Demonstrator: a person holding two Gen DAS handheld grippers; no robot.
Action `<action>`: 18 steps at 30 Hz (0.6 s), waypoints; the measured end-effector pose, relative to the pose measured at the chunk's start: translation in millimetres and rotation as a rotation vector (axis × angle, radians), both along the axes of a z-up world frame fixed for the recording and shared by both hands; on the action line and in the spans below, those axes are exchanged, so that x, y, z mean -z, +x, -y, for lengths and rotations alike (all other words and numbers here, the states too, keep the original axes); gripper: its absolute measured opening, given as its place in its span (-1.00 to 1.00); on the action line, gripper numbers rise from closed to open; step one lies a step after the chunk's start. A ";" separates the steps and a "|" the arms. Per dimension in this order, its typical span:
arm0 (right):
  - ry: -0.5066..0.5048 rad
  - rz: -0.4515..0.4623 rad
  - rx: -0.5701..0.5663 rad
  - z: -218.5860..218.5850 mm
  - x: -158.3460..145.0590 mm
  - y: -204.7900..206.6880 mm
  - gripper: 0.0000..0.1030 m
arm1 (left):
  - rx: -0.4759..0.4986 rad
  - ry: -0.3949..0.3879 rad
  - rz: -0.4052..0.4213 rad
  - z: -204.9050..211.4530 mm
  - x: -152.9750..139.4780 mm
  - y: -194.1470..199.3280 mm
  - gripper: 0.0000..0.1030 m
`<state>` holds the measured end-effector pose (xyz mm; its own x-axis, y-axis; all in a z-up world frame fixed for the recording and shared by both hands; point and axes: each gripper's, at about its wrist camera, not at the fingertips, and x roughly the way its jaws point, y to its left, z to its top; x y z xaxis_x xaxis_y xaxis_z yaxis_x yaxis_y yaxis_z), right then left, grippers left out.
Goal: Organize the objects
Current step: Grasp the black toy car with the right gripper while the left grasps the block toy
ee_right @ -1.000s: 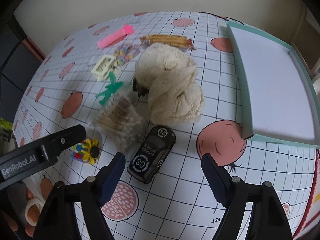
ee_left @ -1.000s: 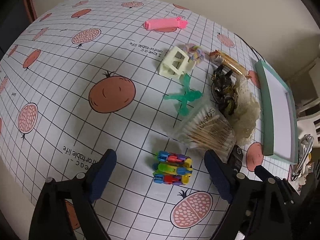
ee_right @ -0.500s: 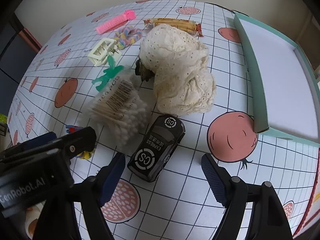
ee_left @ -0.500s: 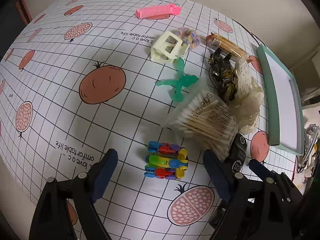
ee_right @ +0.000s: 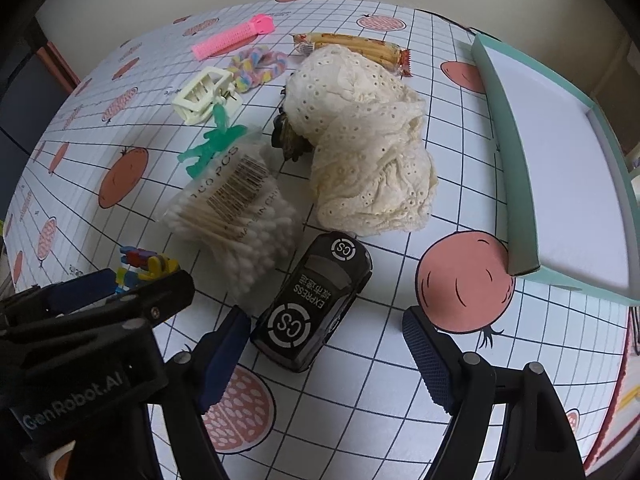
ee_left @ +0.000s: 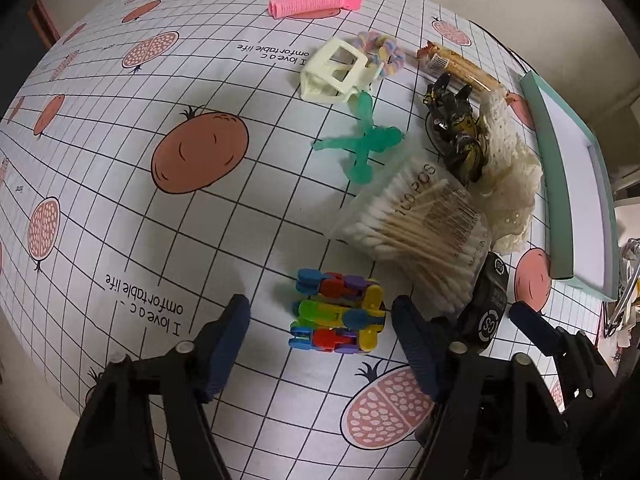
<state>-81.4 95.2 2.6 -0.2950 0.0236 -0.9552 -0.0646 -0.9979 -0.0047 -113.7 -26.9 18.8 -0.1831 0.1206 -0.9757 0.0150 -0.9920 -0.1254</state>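
Observation:
My left gripper [ee_left: 320,330] is open, its blue pads on either side of a multicoloured block toy [ee_left: 340,314] that lies on the tablecloth. My right gripper [ee_right: 326,344] is open too, with a black toy car [ee_right: 316,300] marked "CS EXPRESS" between its pads, nearer the left pad. The car [ee_left: 490,306] also shows at the right of the left wrist view, and the left gripper's body [ee_right: 80,320] fills the lower left of the right wrist view. A teal tray [ee_right: 520,216] with a white floor lies to the right.
A cotton swab pack [ee_right: 236,216], cream lace cloth [ee_right: 368,148], dark toy figure [ee_left: 456,132], green plastic figure [ee_left: 362,140], cream hair claw [ee_left: 336,74], pastel scrunchie [ee_right: 260,64], pink roller [ee_left: 312,2] and snack bar [ee_right: 356,46] lie on the fruit-print tablecloth [ee_left: 140,160].
Both grippers have moved forward and down. The block toy now sits between the left pads, and the toy car sits between the right pads. Nothing has been gripped.

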 end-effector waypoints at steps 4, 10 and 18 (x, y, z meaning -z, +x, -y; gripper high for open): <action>-0.002 -0.005 0.006 -2.0 -3.5 0.2 0.21 | 0.005 0.015 0.011 -0.3 1.7 0.1 0.14; -0.024 -0.001 0.010 -4.7 -6.8 0.9 -0.21 | 0.011 0.012 0.009 0.2 1.7 0.3 -0.10; -0.037 0.003 0.008 -5.8 -7.5 1.1 -0.24 | 0.013 0.027 0.007 1.8 1.4 1.1 -0.12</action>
